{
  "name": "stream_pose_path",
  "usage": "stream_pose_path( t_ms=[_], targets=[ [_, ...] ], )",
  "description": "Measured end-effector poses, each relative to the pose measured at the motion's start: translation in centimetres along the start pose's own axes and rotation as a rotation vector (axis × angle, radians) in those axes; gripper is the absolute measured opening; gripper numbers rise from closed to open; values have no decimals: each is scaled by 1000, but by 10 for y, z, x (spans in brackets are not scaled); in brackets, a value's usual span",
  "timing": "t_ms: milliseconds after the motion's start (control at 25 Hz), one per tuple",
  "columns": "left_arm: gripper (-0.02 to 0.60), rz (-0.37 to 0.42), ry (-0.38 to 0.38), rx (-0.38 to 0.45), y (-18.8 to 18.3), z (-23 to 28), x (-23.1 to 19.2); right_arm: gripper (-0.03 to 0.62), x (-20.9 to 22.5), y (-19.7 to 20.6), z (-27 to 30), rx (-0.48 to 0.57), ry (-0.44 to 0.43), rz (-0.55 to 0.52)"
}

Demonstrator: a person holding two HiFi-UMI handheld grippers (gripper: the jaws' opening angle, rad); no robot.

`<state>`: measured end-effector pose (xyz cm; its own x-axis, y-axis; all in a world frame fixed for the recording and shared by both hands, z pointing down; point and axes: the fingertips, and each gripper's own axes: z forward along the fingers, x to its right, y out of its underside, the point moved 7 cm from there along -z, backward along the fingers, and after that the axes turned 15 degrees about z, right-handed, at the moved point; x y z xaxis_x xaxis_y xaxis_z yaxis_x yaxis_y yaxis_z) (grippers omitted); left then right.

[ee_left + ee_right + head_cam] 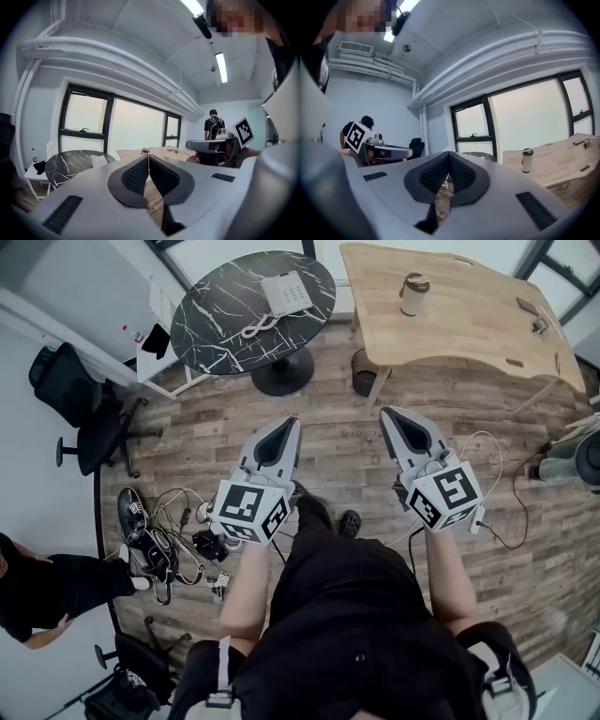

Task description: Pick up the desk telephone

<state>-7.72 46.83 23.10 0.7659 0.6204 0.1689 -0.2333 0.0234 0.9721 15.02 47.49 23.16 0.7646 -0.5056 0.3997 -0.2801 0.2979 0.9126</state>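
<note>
- Left gripper [289, 427] hangs over the floor [342, 460], jaws closed tip to tip, nothing between them.
- Right gripper [389, 416] hangs near it, jaws likewise together and empty.
- The phone [286, 292] lies on the round marble table [220, 334], well ahead of both grippers, its coiled cord [258, 326] beside it.
- A cup [413, 293] stands on the wooden desk [469, 329] to the table's right.

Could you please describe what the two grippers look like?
The left claw and right claw are light grey tapered shells with black ribbed pads. Each carries a white cube with black square markers. A thin cable trails from the right one.
</note>
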Motion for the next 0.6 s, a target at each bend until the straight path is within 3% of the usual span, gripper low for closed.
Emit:
stream_pose_path(
  t_ms=[600],
  targets=[
    [18,-42,-3,-31,2,-8,10,29,-7,0,-3,-27,14,37]
  ],
)
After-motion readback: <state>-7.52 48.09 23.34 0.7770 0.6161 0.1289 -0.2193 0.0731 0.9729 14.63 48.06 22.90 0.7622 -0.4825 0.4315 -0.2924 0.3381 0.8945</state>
